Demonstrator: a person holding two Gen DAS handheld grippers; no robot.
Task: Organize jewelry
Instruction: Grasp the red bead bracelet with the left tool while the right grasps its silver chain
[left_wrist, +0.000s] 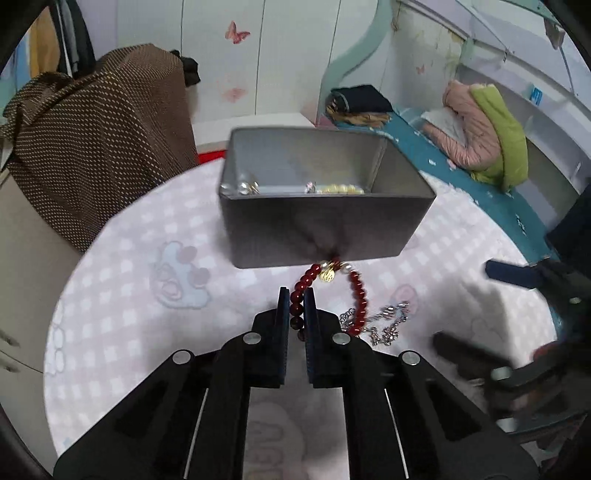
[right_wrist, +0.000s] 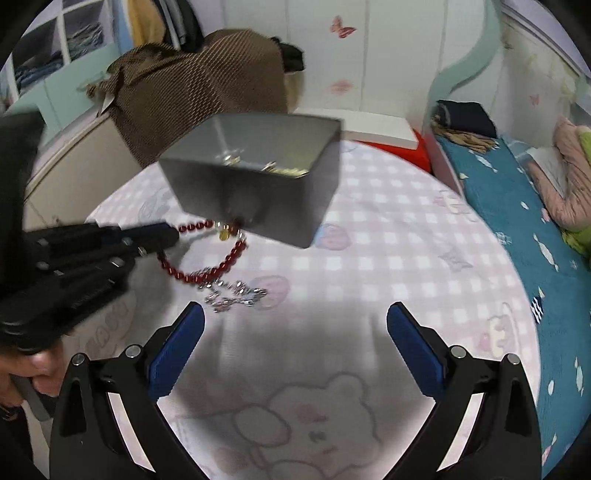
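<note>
My left gripper (left_wrist: 297, 295) is pinched tight on the red bead bracelet (left_wrist: 356, 291), just near the gray box (left_wrist: 321, 229). My right gripper (right_wrist: 295, 321) is wide apart. Next, I think I lift the beads into the box.

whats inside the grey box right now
Inside the grey box, a cream beaded bracelet lies by the near wall and small silver-gold pieces sit in the left corner. The near wall hides the rest of the floor.
</note>
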